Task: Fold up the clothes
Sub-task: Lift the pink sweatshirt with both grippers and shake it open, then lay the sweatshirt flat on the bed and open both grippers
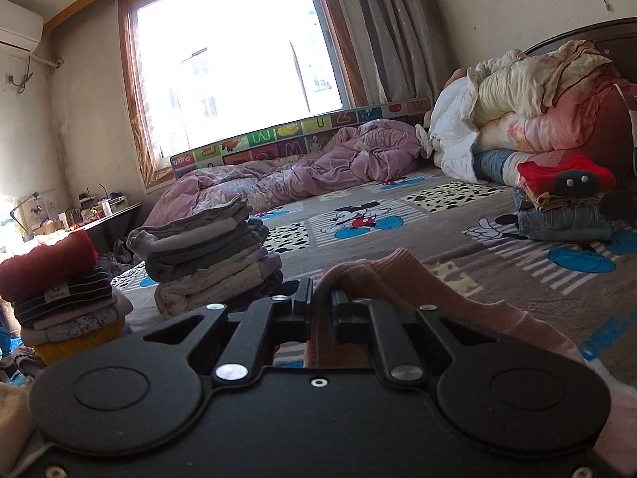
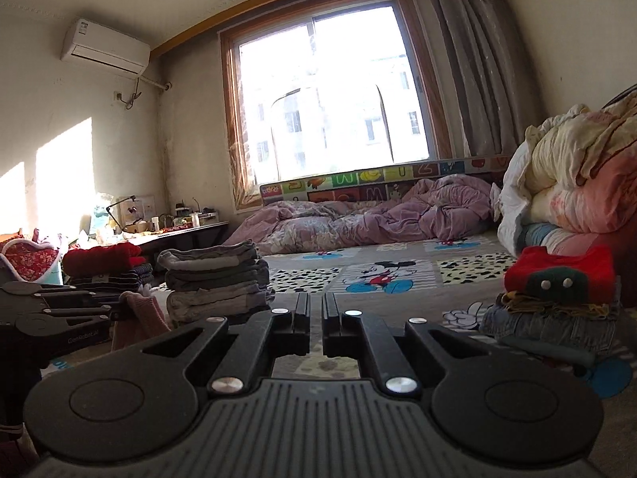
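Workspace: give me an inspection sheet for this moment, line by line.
Surface: bed with cartoon-print sheet, partly bare.
Job's things: pink garment in the left gripper; grey folded stack; dark striped stack topped in red; denim stack topped in red.
Clutter: crumpled purple duvet; rolled quilts; crowded desk.
Grippers: left gripper shut on pink garment; right gripper nearly closed, a narrow gap between the jaws, holding nothing.
Cables: cord hanging below the air conditioner.
Surroundings: window, curtain, air conditioner.
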Tool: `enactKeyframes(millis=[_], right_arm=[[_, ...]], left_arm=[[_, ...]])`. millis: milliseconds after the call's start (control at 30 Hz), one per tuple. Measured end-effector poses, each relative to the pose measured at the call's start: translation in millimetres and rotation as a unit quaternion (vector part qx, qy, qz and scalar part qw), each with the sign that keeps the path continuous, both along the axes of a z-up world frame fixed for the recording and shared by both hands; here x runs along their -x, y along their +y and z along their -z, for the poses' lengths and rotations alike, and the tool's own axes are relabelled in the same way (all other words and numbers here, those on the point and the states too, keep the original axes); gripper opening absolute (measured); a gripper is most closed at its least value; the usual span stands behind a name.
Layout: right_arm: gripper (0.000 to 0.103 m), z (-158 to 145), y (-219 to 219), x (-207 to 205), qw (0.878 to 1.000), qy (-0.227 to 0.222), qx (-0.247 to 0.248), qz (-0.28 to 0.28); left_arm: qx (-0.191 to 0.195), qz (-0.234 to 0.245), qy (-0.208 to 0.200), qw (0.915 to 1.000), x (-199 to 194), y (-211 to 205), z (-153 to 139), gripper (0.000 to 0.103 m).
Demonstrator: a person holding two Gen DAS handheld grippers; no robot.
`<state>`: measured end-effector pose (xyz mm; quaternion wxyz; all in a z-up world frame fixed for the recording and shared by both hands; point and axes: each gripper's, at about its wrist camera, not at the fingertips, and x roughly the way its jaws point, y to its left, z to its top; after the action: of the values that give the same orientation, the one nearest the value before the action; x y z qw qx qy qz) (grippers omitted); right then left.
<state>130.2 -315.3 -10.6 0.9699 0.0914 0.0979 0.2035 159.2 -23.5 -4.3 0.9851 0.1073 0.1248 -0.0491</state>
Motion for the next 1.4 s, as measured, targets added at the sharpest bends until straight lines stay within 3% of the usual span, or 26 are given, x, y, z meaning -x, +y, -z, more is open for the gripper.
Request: enactKeyframes(millis=[33,67,100,133,167,233,333,433,500,533,600,633,667,733,833,1067,1200,1400], right_arm=[[0.037,12,3,-6,0.999,0.029,-0.004,-0.015],[0.067,23,7,-12,0.998,0.058,-0.008,-0.026],[0.079,35,10,-18,0.995,0.087,-0.012,-0.037],[0.087,47,14,-24,0.992,0.116,-0.015,-0.048],[0.086,58,15,-30,0.988,0.143,-0.027,-0.053],[0.085,78,11,-40,0.976,0.200,-0.061,-0.053],[0.084,97,3,-40,0.961,0.252,-0.098,-0.055],[0.080,104,6,-35,0.956,0.266,-0.107,-0.058],[0.060,108,10,-34,0.955,0.273,-0.102,-0.060],[0.045,109,14,-32,0.954,0.275,-0.101,-0.063],[0.032,110,21,-28,0.955,0.272,-0.091,-0.069],[0.024,109,24,-26,0.958,0.265,-0.081,-0.068],[0.020,107,25,-24,0.961,0.258,-0.077,-0.066],[0.017,103,22,-23,0.964,0.246,-0.086,-0.055],[0.016,92,14,-26,0.968,0.222,-0.107,-0.036],[0.015,52,-3,-60,0.981,0.157,-0.112,-0.013],[0.015,35,-9,-89,0.986,0.131,-0.103,-0.007],[0.015,28,2,-145,0.994,0.107,-0.025,0.014]], left_arm=[[0.002,0.004,0.020,0.9998,-5,1,6,0.007],[0.003,0.008,0.042,0.9991,-10,1,12,0.008],[0.004,0.012,0.063,0.9979,-16,2,19,0.008],[0.005,0.016,0.085,0.9962,-21,3,25,0.018],[0.006,0.018,0.103,0.9945,-20,6,33,0.040],[0.026,0.019,0.119,0.9924,-15,17,37,0.067],[0.092,0.022,0.155,0.9833,-11,41,37,0.069],[0.138,0.014,0.192,0.9715,-14,57,47,0.072],[0.164,0.009,0.218,0.9620,-18,65,56,0.072],[0.164,0.007,0.225,0.9605,-20,65,59,0.072],[0.160,0.007,0.237,0.9583,-22,64,67,0.054],[0.158,0.006,0.246,0.9563,-25,63,71,0.027],[0.154,0.005,0.249,0.9562,-26,61,74,0.017],[0.153,0.011,0.231,0.9607,-23,60,69,0.010],[0.144,0.022,0.188,0.9713,-17,59,52,0.009],[0.059,0.035,0.105,0.9922,-37,52,9,0.008],[0.018,0.025,0.083,0.9961,-63,54,3,0.008],[0.001,-0.006,0.077,0.9970,-111,72,16,0.008]])
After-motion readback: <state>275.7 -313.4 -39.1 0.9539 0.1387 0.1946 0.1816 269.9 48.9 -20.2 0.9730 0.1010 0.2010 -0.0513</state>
